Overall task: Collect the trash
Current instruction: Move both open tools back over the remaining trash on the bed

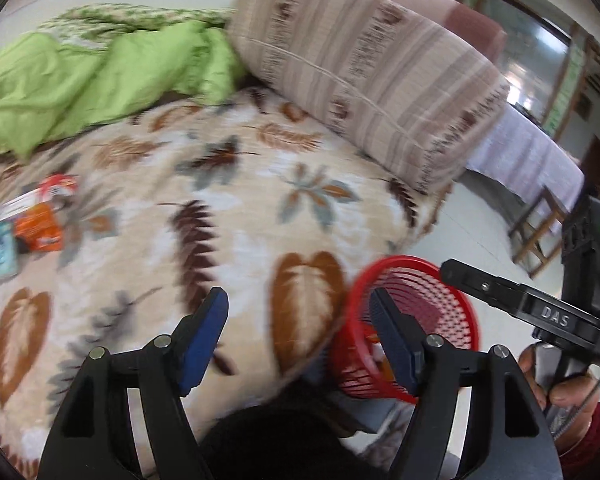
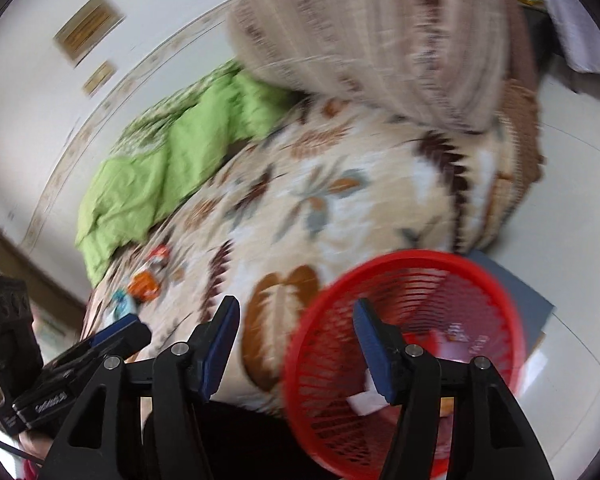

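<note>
Part done, by the look of it — red basket [image 2: 404, 344] on the floor beside the bed already holds white scraps; left gripper [image 1: 300, 340] and right gripper [image 2: 296, 348] both empty, jaws apart; wrappers [image 1: 28, 216] remain on the leaf-print blanket [image 1: 228, 208] — still to collect.

You are looking at a cream bedspread [image 1: 236, 216] printed with brown, rust and grey-blue leaves. Against the white wall lies a bright lime-green quilt [image 1: 100, 68] whose far side shows a green-and-white floral print. The big bolster [image 1: 364, 68] is beige with pale stripes and dark brown flecks. Your trash basket [image 2: 404, 344] is red lattice plastic, with white scraps [image 2: 364, 402] inside. The wrappers [image 1: 36, 220] on the bedspread are orange, red-and-white and light blue. Both grippers are black with blue pads [image 1: 204, 340]. The floor [image 2: 572, 216] is off-white.
</note>
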Available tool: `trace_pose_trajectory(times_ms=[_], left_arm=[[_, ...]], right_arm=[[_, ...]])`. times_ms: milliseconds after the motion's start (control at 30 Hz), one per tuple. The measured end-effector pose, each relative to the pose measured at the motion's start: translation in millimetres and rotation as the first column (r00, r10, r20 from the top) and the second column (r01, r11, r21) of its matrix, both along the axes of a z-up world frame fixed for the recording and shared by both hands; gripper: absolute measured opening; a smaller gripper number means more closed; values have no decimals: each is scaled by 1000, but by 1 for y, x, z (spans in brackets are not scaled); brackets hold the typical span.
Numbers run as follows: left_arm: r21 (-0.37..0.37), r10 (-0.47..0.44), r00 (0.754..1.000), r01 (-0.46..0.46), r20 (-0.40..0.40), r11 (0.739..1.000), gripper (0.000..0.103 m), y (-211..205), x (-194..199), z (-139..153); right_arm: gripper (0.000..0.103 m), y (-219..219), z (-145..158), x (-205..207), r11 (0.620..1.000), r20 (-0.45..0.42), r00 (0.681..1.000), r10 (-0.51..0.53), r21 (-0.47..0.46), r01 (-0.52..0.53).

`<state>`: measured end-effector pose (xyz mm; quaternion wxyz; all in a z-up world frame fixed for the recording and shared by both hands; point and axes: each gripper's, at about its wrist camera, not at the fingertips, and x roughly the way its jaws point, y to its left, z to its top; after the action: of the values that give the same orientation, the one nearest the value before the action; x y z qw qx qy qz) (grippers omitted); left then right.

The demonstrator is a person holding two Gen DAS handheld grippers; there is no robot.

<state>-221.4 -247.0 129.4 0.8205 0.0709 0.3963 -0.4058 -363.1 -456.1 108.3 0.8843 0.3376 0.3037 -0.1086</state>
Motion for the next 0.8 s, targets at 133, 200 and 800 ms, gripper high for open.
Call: trace_pose_trajectory(times_ms=[133, 200, 800], left_arm=[[12, 99, 995, -100, 17, 995, 72, 43, 19, -1], [14, 152, 988, -152, 19, 988, 72, 66, 31, -2], [-36, 604, 793, -608, -82, 793, 72, 256, 125, -29]], right_arm=[[63, 35, 8, 38, 994, 9, 994, 110, -21, -110], [63, 51, 10, 55, 987, 14, 988, 155, -30, -155], [68, 201, -3, 244, 872, -76, 876, 476, -93, -481]])
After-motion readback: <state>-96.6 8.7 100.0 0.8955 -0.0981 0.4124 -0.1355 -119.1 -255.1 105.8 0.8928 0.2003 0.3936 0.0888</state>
